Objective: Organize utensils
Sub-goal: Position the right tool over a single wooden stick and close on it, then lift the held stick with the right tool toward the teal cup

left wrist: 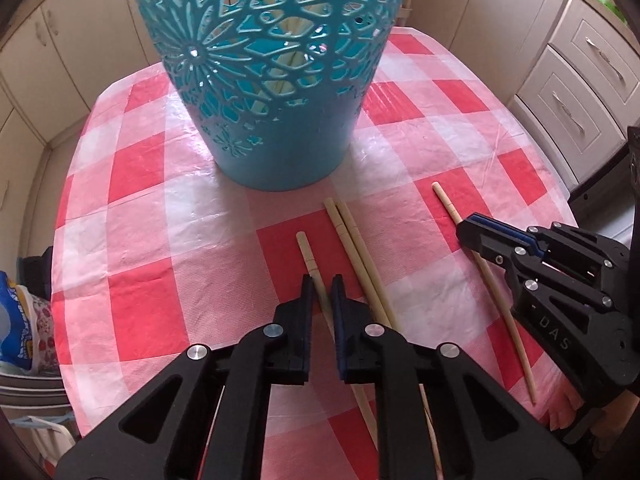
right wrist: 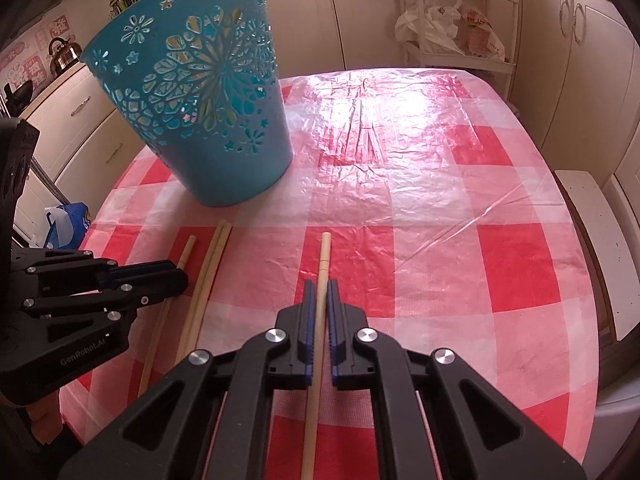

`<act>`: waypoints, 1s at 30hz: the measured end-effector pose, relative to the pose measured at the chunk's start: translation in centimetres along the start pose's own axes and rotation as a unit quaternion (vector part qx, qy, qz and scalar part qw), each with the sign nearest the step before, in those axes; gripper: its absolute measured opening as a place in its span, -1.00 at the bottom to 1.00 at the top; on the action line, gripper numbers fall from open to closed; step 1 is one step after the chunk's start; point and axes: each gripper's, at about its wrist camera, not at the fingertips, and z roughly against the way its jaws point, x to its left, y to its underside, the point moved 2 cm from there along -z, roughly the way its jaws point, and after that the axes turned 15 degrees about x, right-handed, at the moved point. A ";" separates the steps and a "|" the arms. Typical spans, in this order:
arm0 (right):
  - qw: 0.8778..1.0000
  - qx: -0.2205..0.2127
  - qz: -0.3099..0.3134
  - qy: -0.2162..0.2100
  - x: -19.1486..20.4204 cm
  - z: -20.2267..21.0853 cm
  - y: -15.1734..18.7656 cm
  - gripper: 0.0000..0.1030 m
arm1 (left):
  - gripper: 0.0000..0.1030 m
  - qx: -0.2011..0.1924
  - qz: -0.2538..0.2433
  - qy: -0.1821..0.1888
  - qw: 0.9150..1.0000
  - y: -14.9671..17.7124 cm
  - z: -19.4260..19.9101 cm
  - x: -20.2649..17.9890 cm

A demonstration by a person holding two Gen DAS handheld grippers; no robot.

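Two claws, each straddling a chopstick on the checked table.

The left claw is parted narrowly around one bamboo chopstick, the pads close on either side of it but a sliver of gap showing, so it grips nothing yet. The right claw stands the same way around a second chopstick, its blue pads just off the wood; whether they touch it I cannot tell. Both sticks lie flat on the red-and-white tablecloth. Between the two claws lies a pair of chopsticks side by side, touching. Beyond them stands the blue perforated basket, upright, with more pale sticks visible through its cut-outs in the left wrist view.
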 end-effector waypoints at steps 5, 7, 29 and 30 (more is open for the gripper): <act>1.000 -0.007 0.019 0.019 0.5 0.0 0.3 -0.87 | -0.81 -0.002 0.000 -0.009 1.000 0.2 0.1 -0.1; 0.999 -0.009 0.023 0.025 0.7 0.0 0.4 -0.87 | -0.79 -0.004 -0.002 -0.015 1.000 0.2 0.1 -0.2; 0.997 -0.014 -0.033 -0.067 -1.7 2.2 1.5 -0.88 | -0.91 -0.100 -0.022 -0.085 0.991 1.2 4.8 -1.8; 0.997 -0.014 -0.034 -0.069 -1.7 2.3 1.6 -0.88 | -0.91 -0.106 -0.023 -0.088 0.990 1.2 5.1 -2.0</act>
